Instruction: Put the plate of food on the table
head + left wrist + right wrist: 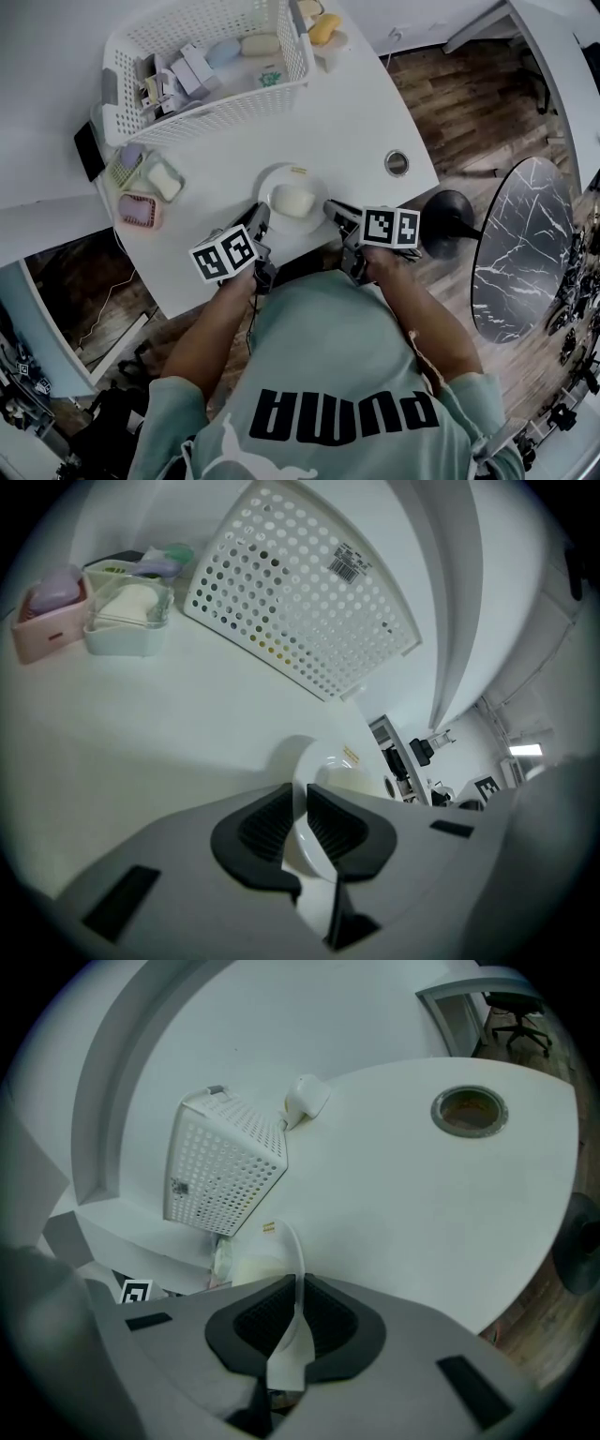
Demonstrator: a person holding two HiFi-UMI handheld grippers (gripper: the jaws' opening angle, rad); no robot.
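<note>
A white plate (272, 183) with a pale bun-like piece of food (293, 201) sits at the near edge of the white table (366, 122). My left gripper (259, 223) is shut on the plate's left rim (302, 803). My right gripper (333, 214) is shut on the right rim (292, 1269). In the right gripper view the food (253, 1265) shows just left of the rim. Whether the plate rests on the table or hangs just above it I cannot tell.
A white perforated basket (211, 66) with several small items stands at the back of the table. Small soap dishes (142, 192) lie at the left. A round cable hole (397, 163) is at the right. A dark marble round table (525, 244) stands on the wooden floor beyond the edge.
</note>
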